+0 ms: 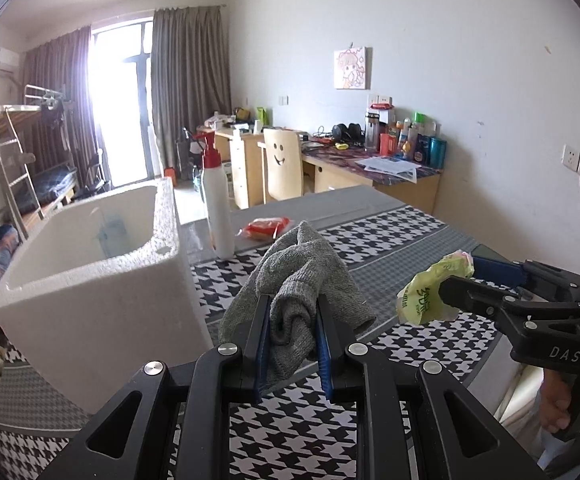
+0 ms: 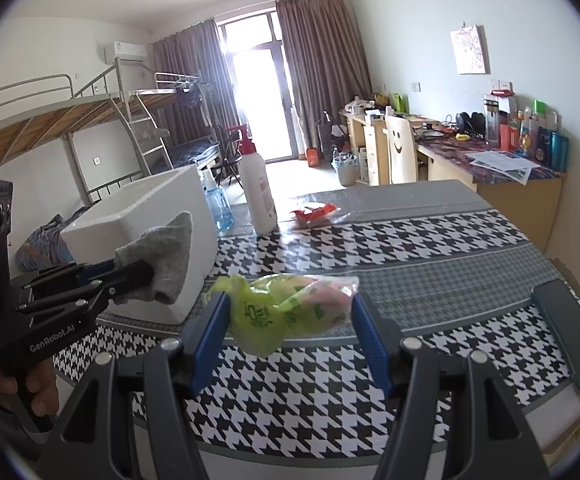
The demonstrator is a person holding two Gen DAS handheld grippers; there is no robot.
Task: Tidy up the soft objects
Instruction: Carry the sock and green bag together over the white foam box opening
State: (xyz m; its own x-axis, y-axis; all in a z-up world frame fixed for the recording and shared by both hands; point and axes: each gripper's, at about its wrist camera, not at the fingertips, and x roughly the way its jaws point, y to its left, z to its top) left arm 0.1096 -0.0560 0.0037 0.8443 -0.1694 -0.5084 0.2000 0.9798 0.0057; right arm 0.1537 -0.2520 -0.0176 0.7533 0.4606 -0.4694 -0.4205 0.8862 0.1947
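Note:
My left gripper (image 1: 293, 312) is shut on a bunched grey knit cloth (image 1: 301, 276) and holds it above the table, just right of the white foam box (image 1: 90, 280). In the right wrist view the left gripper (image 2: 152, 276) shows at the left with the grey cloth (image 2: 166, 256) in front of the foam box (image 2: 150, 216). My right gripper (image 2: 290, 308) is shut on a green-yellow plastic packet (image 2: 290, 304) held above the table. In the left wrist view the right gripper (image 1: 449, 280) and packet (image 1: 429, 292) show at the right.
A table with a black-and-white houndstooth cloth (image 2: 369, 248) lies below. A white bottle with a red pump (image 1: 217, 200) and a red packet (image 1: 268, 227) stand at its far side. A blue water bottle (image 2: 218, 204) is behind the box. A desk and chair stand beyond.

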